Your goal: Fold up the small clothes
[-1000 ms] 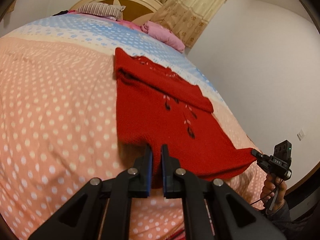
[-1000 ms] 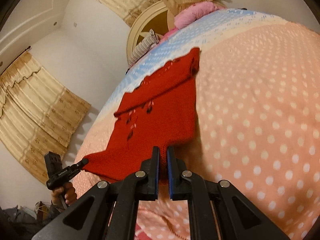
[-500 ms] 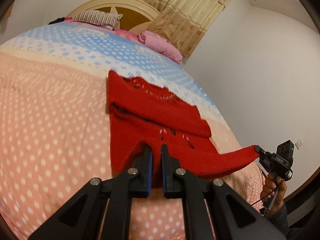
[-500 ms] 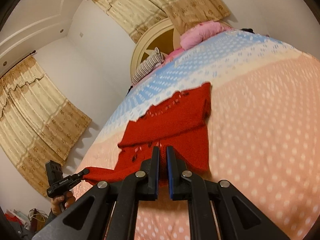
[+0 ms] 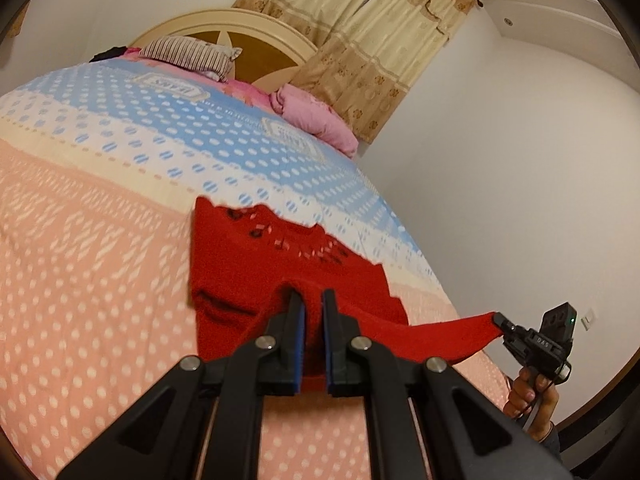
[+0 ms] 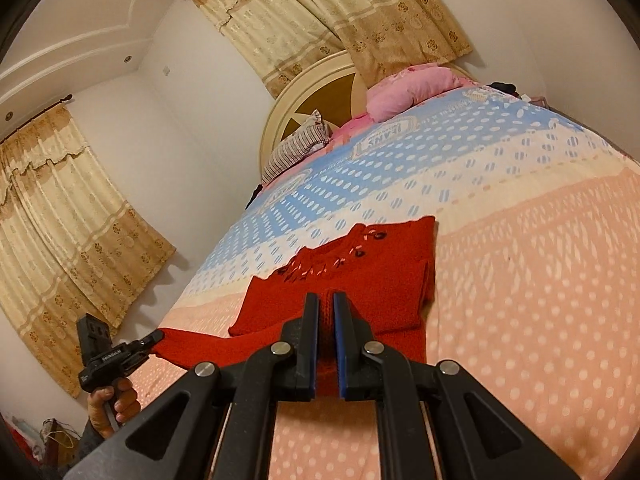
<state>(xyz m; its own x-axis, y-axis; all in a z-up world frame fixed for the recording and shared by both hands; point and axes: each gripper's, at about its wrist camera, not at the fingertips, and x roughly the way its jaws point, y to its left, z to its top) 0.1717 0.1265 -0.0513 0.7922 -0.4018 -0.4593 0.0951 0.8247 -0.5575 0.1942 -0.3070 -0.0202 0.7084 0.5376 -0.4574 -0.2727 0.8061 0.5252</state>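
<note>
Both claws are clamped on the near hem of the red knit sweater (image 5: 240, 264): the left claw (image 5: 313, 300) at one corner, the right claw (image 6: 326, 304) at the other. The hem hangs lifted between them over the bed's (image 5: 80, 280) middle. It looks soft, light and stretchy, a chunky knit likely to sag, so corner grips suit it.

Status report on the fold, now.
Left gripper and right gripper both shut on the red sweater hem. Hem lifted off the bed, collar end lying flat. Nothing in the way.
</note>
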